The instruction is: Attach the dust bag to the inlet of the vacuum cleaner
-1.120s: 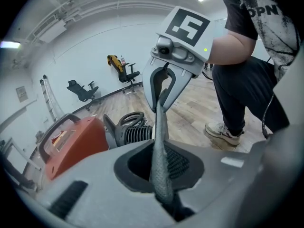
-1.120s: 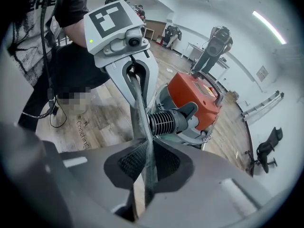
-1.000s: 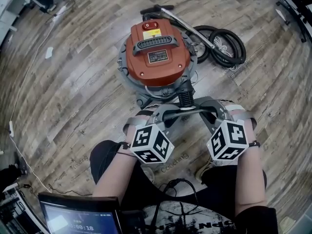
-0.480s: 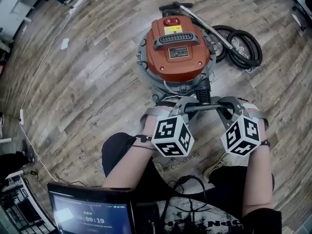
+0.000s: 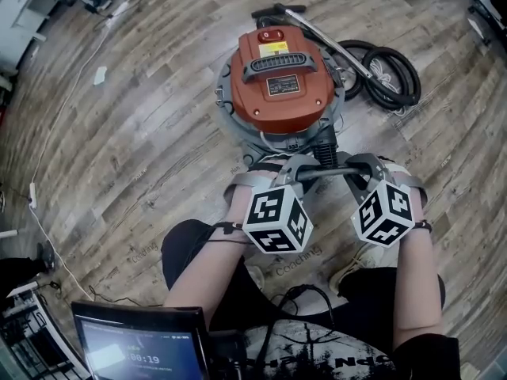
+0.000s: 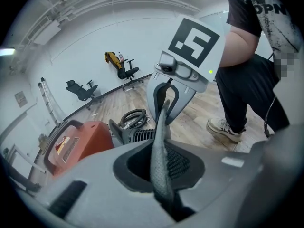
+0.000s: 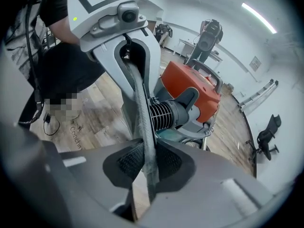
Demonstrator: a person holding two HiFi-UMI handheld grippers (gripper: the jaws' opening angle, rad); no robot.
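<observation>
An orange vacuum cleaner (image 5: pixel 277 77) stands on the wood floor, its black ribbed inlet (image 5: pixel 325 145) facing me. A dark grey strip of the dust bag (image 5: pixel 321 172) is stretched level just in front of that inlet. My left gripper (image 5: pixel 297 169) pinches its left end and my right gripper (image 5: pixel 352 167) its right end. In the left gripper view the dust bag (image 6: pixel 160 141) runs from my left gripper (image 6: pixel 161 175) up to the other gripper. In the right gripper view the dust bag (image 7: pixel 140 108) lies between the pads of my right gripper (image 7: pixel 148 167), whose jaws have just been opening slightly. The inlet (image 7: pixel 166 115) is right behind it.
A coiled black hose (image 5: pixel 380 74) and a metal wand (image 5: pixel 317 34) lie right of the vacuum cleaner. My legs and a shoe (image 5: pixel 348 271) are below the grippers. A laptop (image 5: pixel 142 343) sits at the bottom left, and a cable (image 5: pixel 47 212) trails along the left.
The head view has shifted a little, so the vacuum cleaner sits further right in the picture. Both grippers keep the strip stretched before the inlet, about where it was.
</observation>
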